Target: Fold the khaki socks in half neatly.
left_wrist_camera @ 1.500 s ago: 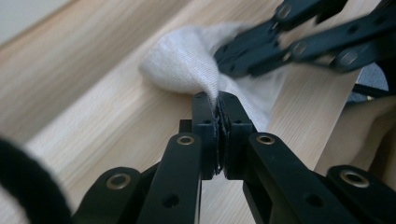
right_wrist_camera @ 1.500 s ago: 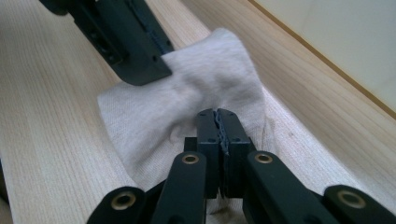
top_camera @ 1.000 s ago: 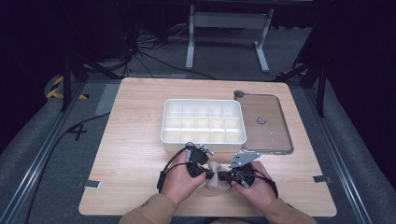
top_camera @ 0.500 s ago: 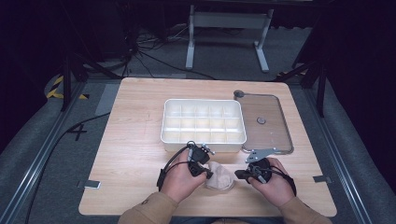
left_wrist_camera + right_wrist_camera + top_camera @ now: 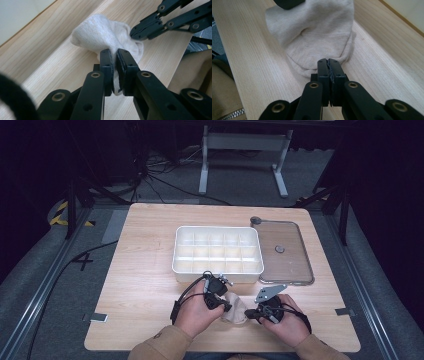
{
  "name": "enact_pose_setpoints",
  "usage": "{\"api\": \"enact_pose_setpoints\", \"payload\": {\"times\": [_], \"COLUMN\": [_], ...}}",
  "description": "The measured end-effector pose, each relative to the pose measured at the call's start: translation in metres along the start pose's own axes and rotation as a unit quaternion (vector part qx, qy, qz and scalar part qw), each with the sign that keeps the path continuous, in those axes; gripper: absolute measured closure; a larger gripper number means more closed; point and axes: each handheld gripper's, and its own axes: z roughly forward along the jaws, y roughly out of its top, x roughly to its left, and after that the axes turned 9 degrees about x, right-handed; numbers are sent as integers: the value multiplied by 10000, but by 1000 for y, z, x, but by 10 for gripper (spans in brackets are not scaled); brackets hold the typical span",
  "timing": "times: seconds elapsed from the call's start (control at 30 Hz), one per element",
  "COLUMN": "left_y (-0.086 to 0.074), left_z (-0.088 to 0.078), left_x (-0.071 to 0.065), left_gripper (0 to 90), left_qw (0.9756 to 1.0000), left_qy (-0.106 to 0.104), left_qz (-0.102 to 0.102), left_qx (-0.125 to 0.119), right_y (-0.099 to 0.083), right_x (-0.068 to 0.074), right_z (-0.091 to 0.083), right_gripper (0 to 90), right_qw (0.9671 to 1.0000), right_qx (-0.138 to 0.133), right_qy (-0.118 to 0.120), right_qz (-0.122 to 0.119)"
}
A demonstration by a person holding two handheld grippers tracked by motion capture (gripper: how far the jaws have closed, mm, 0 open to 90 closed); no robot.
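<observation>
A beige knitted sock (image 5: pixel 236 309) lies bunched on the wooden table (image 5: pixel 150 270) near its front edge, between the two hands. My left gripper (image 5: pixel 226 307) comes in from the left. In the left gripper view it (image 5: pixel 115 51) is shut on a fold of the sock (image 5: pixel 100 35), lifting it a little. My right gripper (image 5: pixel 253 314) stands just right of the sock, jaws shut. In the right gripper view its tips (image 5: pixel 328 60) meet the hem of the sock (image 5: pixel 317 37), and I see no cloth between them. The right gripper (image 5: pixel 134 32) also shows in the left gripper view.
A white compartment box (image 5: pixel 217 271) stands open just beyond the hands, its cells bare. Its clear lid (image 5: pixel 282 251) lies flat to the right of it. Dark floor, cables and a metal stand lie past the table's far edge.
A second ago both grippers were together at the sock. The right hand then drew off to the right and has now come back a little to the sock's edge.
</observation>
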Motion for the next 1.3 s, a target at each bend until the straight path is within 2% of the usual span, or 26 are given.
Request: {"api": "enact_pose_setpoints", "payload": {"times": [0.17, 0.33, 0.5, 0.6, 0.7, 0.9, 1.0, 1.23, 1.3], "left_y": [3, 5, 5, 5, 6, 6, 5, 6, 6], "left_z": [3, 6, 10, 12, 17, 21, 24, 26, 26], "left_x": [-4, -8, -9, -10, -11, -10, -9, -10, -10], "left_gripper": [843, 842, 830, 825, 803, 800, 780, 766, 761], "left_qw": [9998, 9997, 9996, 9995, 9992, 9992, 9988, 9986, 9985], "left_qy": [-44, -86, -145, -179, -260, -306, -386, -419, -414], "left_qz": [169, 197, 243, 252, 293, 251, 286, 311, 325], "left_qx": [-101, -137, 11, -31, 74, 93, 88, 91, 116], "right_y": [1, 3, 4, 4, 4, 4, 4, 12, 13], "right_x": [2, 6, 9, 8, 9, 6, 4, 8, 9], "right_z": [4, 7, 9, 9, 9, 4, -7, -23, -24], "right_gripper": [890, 889, 888, 888, 887, 893, 897, 898, 898], "right_qw": [10000, 9999, 9999, 9998, 9998, 9999, 9997, 9974, 9969], "right_qx": [-18, -71, -85, -97, -90, -23, -171, -706, -770], "right_qy": [53, 130, 141, 159, 150, 141, 23, -123, -151], "right_qz": [20, 15, -25, -4, -15, 57, 180, 113, 90]}}
